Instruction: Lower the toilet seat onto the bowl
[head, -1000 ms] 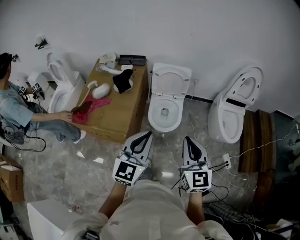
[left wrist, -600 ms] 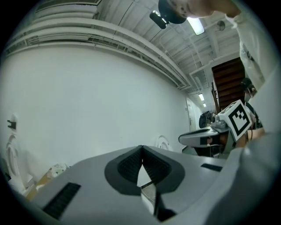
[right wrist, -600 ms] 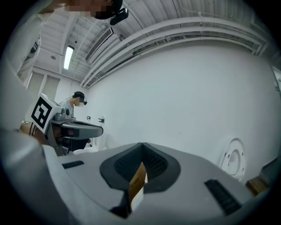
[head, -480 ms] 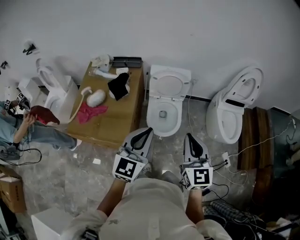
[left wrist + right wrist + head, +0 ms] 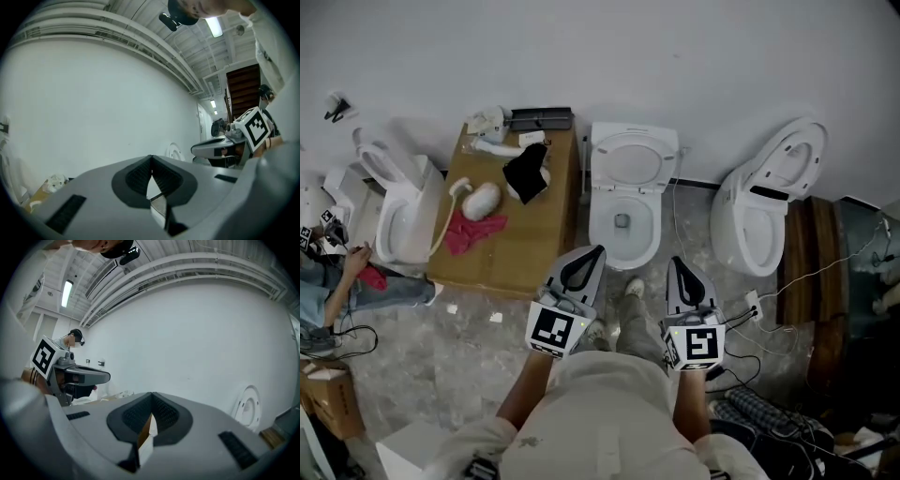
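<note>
The middle white toilet (image 5: 622,220) stands against the wall with its seat (image 5: 633,159) raised against the tank and the bowl uncovered. My left gripper (image 5: 592,253) is shut and empty, its tip just short of the bowl's front left rim. Just off the bowl's front right, my right gripper (image 5: 677,264) is also shut and empty. In the left gripper view the jaws (image 5: 151,160) meet with nothing between them, and the right gripper (image 5: 220,146) shows beside them. The right gripper view shows closed jaws (image 5: 151,398) and the left gripper (image 5: 82,376).
A second toilet (image 5: 764,211) with raised seat stands to the right, a third (image 5: 398,202) to the left. A wooden crate (image 5: 534,234) between holds a pink cloth (image 5: 473,232), a black cloth and white parts. A person (image 5: 342,281) crouches far left. Cables (image 5: 769,314) trail on the floor at right.
Both grippers have come nearer to the middle toilet, still shut. The person at the left has drawn back from the crate with a red cloth.
</note>
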Demonstrator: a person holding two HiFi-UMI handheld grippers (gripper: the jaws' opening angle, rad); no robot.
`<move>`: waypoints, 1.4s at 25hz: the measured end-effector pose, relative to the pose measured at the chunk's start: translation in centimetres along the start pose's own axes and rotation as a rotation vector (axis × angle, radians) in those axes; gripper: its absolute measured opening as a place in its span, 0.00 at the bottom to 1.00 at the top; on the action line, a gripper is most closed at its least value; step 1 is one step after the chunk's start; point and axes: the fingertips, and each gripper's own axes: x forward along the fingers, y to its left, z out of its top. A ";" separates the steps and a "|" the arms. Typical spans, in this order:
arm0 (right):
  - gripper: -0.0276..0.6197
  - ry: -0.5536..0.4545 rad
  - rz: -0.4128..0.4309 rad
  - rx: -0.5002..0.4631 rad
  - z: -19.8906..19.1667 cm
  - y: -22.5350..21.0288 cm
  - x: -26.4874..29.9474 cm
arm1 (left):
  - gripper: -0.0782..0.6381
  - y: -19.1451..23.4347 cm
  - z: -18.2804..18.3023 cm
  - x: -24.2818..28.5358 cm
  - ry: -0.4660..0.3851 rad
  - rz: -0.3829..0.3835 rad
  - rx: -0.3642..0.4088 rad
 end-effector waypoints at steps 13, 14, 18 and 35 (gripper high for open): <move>0.05 0.082 0.049 0.014 -4.9 -5.9 9.3 | 0.13 4.3 -4.1 9.5 0.073 0.041 0.019; 0.05 0.089 0.058 0.008 -5.3 -6.5 10.2 | 0.13 4.7 -4.6 10.4 0.083 0.049 0.019; 0.05 0.121 0.093 0.012 -7.1 -8.9 13.8 | 0.13 6.2 -6.1 14.3 0.125 0.083 0.030; 0.05 0.193 0.219 0.023 -13.1 -14.4 24.5 | 0.13 10.6 -11.9 24.6 0.256 0.182 0.048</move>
